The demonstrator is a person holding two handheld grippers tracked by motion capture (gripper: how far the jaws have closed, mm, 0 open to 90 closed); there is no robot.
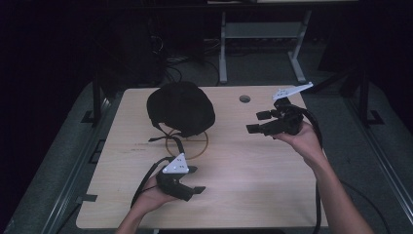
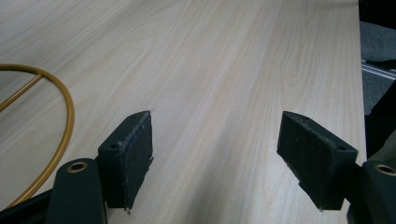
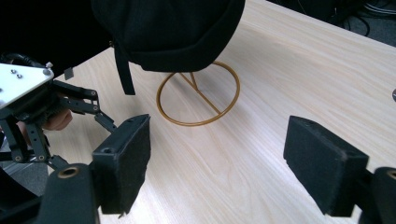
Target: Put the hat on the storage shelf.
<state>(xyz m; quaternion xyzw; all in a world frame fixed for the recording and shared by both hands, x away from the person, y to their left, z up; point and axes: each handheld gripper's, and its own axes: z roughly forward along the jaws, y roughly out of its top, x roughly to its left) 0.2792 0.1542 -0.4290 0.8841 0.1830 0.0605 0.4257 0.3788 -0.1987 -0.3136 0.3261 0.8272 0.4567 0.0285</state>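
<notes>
While the black hat [image 1: 181, 108] sits on its gold stand [image 1: 187, 144], left gripper [image 1: 195, 180] and right gripper [image 1: 258, 122] hover over the counter [image 1: 253, 180], jaws released

We see a light wooden table [image 1: 253, 170] with pale grain, a round cable hole [image 1: 245, 99] near its far edge. Around it the room lies dim, almost black at the far left and right. Grey floor [image 1: 53, 161] runs along both sides of the table. Beyond the far edge stands a pale metal desk frame [image 1: 260, 41], and dark cables [image 1: 178, 61] tangle on the floor to its left.
</notes>
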